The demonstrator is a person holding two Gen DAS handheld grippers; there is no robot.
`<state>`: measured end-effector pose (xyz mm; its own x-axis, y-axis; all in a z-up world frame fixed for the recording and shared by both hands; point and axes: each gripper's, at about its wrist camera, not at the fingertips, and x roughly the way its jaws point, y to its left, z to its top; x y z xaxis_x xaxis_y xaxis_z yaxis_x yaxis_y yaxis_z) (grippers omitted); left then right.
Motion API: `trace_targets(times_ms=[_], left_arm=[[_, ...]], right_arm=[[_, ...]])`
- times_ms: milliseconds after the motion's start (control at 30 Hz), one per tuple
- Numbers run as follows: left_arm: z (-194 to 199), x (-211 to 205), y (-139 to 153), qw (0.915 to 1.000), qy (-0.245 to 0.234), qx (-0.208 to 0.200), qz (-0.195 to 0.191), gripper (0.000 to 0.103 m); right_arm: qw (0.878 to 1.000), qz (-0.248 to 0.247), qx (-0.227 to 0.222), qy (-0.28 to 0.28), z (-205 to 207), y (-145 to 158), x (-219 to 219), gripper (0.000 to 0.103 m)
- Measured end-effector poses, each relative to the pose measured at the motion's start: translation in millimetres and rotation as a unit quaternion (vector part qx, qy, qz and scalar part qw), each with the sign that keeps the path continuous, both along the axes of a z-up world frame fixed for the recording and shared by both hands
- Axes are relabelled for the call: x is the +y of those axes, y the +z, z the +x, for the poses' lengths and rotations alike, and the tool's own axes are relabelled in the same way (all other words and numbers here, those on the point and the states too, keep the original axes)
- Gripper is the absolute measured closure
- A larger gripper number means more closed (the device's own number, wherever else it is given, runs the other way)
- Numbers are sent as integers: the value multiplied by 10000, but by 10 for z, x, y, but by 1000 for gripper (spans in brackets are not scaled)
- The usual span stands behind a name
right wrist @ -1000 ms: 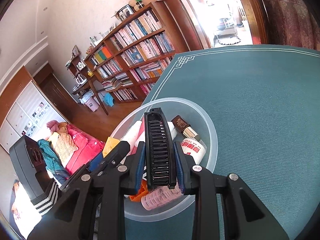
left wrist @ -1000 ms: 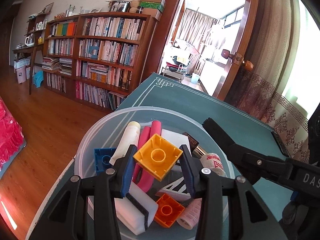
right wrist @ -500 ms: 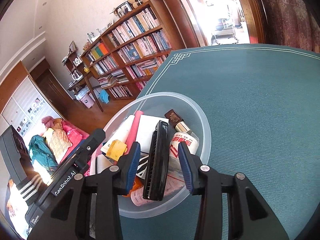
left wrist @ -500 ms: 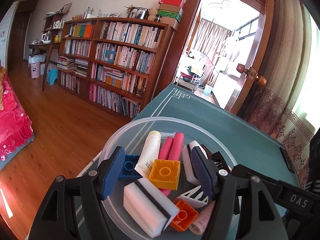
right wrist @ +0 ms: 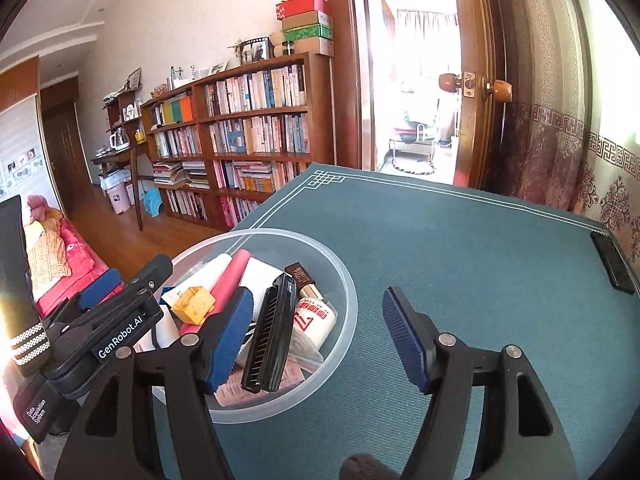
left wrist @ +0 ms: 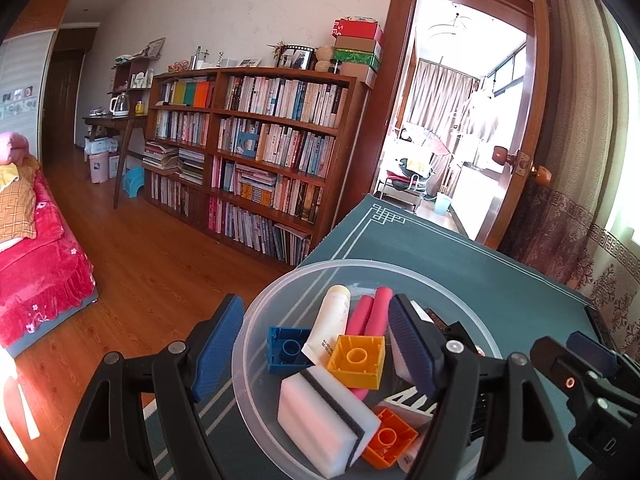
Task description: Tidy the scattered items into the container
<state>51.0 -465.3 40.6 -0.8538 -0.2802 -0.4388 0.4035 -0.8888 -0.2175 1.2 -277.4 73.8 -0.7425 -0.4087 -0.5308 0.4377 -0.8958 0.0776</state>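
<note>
A clear plastic bowl (left wrist: 404, 270) (right wrist: 344, 276) sits near the left edge of the teal table (right wrist: 480, 248). It holds a yellow brick (left wrist: 357, 361) (right wrist: 193, 305), a blue brick (left wrist: 286, 349), an orange brick (left wrist: 388, 437), a white sponge (left wrist: 324, 412), a white tube (left wrist: 334, 322), pink rolls (left wrist: 370, 310) (right wrist: 232, 276) and a black comb (right wrist: 270, 340). My left gripper (left wrist: 316, 350) hangs open above the bowl, holding nothing. My right gripper (right wrist: 316, 340) is open too, its left finger over the bowl and its right finger over bare cloth.
A dark flat device (right wrist: 612, 260) lies at the table's far right edge. Beyond the table stand a bookshelf (left wrist: 256, 148), a wooden floor (left wrist: 132, 264), a pink sofa (left wrist: 36, 248) and an open doorway (left wrist: 452, 120). A curtain (right wrist: 560, 120) hangs on the right.
Both grippers have opened and pulled back. The left let the yellow brick drop into the bowl. The right let go of the black comb, which now lies in the bowl.
</note>
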Motion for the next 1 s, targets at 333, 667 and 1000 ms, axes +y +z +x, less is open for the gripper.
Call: trace_targets(times_ms=[333,667,1000], left_arm=[[208,4,20,9997,205,131,40,24],[491,-16,32,9987,444,-72,-237,24],[706,135,37,9975,252,-263,-610,24]], right_arm=[[9998,16,-166,47,68,-28,66,32],[9925,651,1018,-163,500,212,-21,32],[9939,550,933,195,615,256,-39,32]])
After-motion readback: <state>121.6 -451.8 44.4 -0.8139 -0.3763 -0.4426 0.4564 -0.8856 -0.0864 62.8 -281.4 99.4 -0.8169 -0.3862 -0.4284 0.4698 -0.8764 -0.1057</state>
